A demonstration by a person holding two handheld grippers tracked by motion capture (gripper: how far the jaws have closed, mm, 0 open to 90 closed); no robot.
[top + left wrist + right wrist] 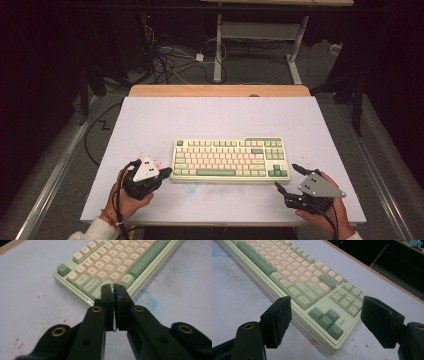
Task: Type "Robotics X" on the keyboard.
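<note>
Keyboard: the keyboard (230, 159) lies flat on your counter (210, 117), near the front edge, between your two hands.
Left gripper: your left gripper (112, 290) sits at the keyboard's left end, its jaws pressed together with nothing between them, tips over the near left corner.
Right gripper: your right gripper (325, 323) is at the keyboard's right end, jaws wide apart and holding nothing, the near right corner lying between them.

glossy plastic keyboard (230, 159) on a matt, stained white table (215, 120), wood-edged.
</note>
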